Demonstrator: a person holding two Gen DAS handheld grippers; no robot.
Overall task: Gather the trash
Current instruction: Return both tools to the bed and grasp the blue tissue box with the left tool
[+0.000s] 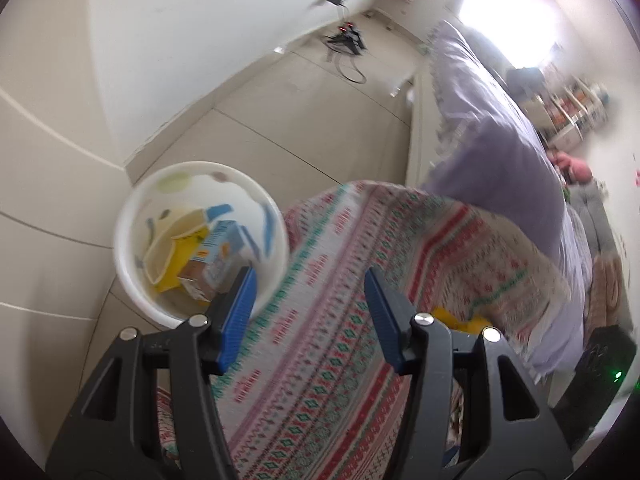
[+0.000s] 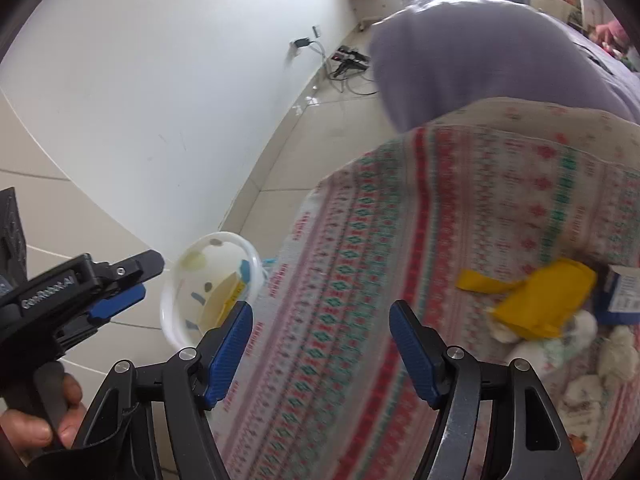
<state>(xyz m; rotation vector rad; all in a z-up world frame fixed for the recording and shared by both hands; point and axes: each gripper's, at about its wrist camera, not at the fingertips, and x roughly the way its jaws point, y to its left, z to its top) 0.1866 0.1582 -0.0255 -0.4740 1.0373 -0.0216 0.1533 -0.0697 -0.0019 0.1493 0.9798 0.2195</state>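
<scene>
A white waste bin [image 1: 132,276] stands on the floor beside the bed and holds a blue carton [image 1: 218,254] and yellow wrappers. It also shows in the right wrist view [image 2: 172,312]. My left gripper [image 1: 310,280] is open and empty above the patterned blanket [image 1: 340,360], just right of the bin. My right gripper [image 2: 320,312] is open and empty over the blanket [image 2: 400,240]. A yellow wrapper [image 2: 536,300], a blue box [image 2: 620,292] and crumpled white tissues [image 2: 616,356] lie on the blanket to its right. The left gripper [image 2: 120,284] shows at the left.
A lilac duvet [image 1: 492,120] lies further along the bed. A power strip with cables [image 1: 346,38] sits on the tiled floor by the white wall. Shelves [image 1: 576,108] stand at the far right.
</scene>
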